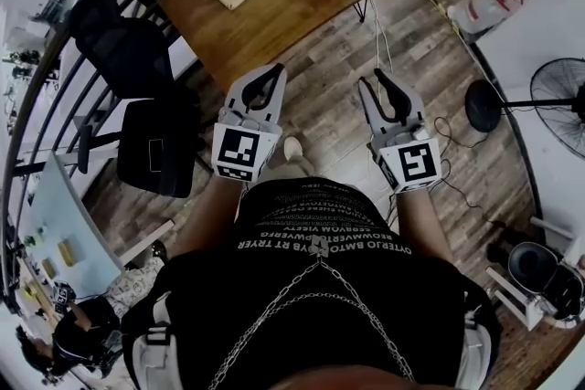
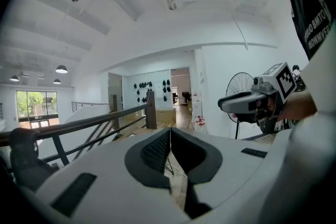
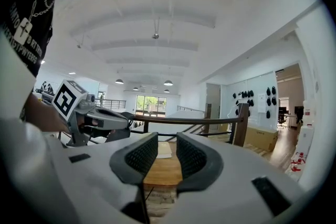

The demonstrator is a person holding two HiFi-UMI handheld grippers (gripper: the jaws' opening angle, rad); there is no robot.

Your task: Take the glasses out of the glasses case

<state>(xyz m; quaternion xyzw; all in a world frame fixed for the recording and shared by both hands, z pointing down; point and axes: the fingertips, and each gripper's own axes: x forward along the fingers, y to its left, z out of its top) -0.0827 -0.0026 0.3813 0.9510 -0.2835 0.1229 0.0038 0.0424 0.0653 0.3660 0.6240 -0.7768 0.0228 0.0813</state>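
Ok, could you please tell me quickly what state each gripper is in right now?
Left gripper: shut, holding nothing.
Right gripper: open, holding nothing.

**Premises:** an open-plan office or studio on a mezzanine level.

**Evidence:**
- A wooden desk (image 1: 274,23) on thin metal legs stands ahead of the left fingers (image 1: 239,94).
- A black swivel office chair (image 1: 123,46) sits to the left of those fingers.
- Wood-plank flooring (image 1: 320,96) runs beneath both pairs of fingers.
- A pedestal fan (image 1: 558,96) stands to the right of the right fingers (image 1: 367,105).
- Beyond the desk, a dark railing (image 3: 184,120) bounds the floor edge.
- Overhead, a white vaulted ceiling (image 2: 157,8) carries pendant lamps (image 2: 61,68).
- Far ahead of the fingers, a white wall bears rows of dark hung items (image 3: 254,94), kind indeterminate.
- A cardboard box (image 3: 262,139) stands below that wall.
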